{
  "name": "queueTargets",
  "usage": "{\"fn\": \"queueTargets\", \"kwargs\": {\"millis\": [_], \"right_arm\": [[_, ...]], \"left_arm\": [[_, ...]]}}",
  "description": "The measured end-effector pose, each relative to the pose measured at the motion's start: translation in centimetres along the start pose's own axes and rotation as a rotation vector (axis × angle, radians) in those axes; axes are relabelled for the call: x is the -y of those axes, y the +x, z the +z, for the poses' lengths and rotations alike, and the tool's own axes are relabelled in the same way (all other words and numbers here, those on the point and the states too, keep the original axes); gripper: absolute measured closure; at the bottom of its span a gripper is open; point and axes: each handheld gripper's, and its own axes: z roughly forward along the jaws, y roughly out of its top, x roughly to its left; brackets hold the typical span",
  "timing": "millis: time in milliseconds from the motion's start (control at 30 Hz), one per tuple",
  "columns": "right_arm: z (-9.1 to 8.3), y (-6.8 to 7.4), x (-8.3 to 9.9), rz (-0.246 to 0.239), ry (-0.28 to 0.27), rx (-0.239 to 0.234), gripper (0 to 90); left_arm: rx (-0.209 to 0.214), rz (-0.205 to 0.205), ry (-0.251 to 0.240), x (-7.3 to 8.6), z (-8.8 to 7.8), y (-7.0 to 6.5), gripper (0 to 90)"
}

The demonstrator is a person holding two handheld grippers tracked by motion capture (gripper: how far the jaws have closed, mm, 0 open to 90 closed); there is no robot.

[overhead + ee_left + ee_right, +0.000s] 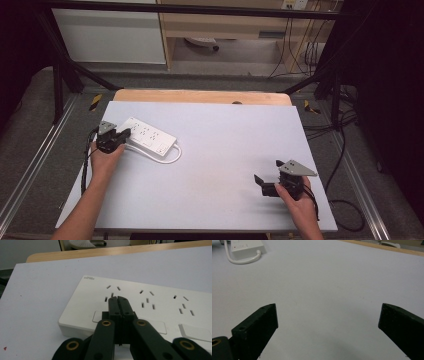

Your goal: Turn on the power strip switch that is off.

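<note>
Two grippers are working over a pale grey surface [210, 165], one in each of the person's hands. Toward the far left of it a white power strip [146, 136] is lying flat and at an angle, its white cord [170, 157] looping out from the near right end and curling back along the strip's near side. The left gripper [125, 133] is sitting at the strip's left end with its jaws pressed together, nothing between them — in the left gripper view the joined tips [118, 299] are hovering over or resting on the strip's top face [160, 302], right beside the first group of socket slots and just past a flat rocker switch; whether they are actually touching the plastic cannot be told. The left hand [102, 160] is gripping the tool from behind. Well apart from all this, near the right front corner, the right hand [295, 197] is holding the right gripper [267, 176] with its jaws spread wide, pointing leftward above bare surface [329, 297] — the strip's end and cord [242, 255] are showing far off at the upper left of its view.
</note>
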Motion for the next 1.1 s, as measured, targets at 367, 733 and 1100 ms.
{"fn": "queueTargets", "kwargs": {"millis": [367,733,1100], "right_arm": [[-0.06,0.00,-0.01,-0.001,-0.003,0.000,3.0],[-0.15,-0.02,-0.03,0.002,-0.008,0.002,3.0],[-0.32,-0.15,-0.04,0.008,-0.014,0.004,3.0]], "left_arm": [[0.003,-0.004,0.003,0.02,0.05,0.01,90.0],[0.008,0.010,0.010,-0.08,0.39,-0.63,90.0],[0.014,-0.003,-0.011,-0.12,0.24,-0.48,90.0]]}}
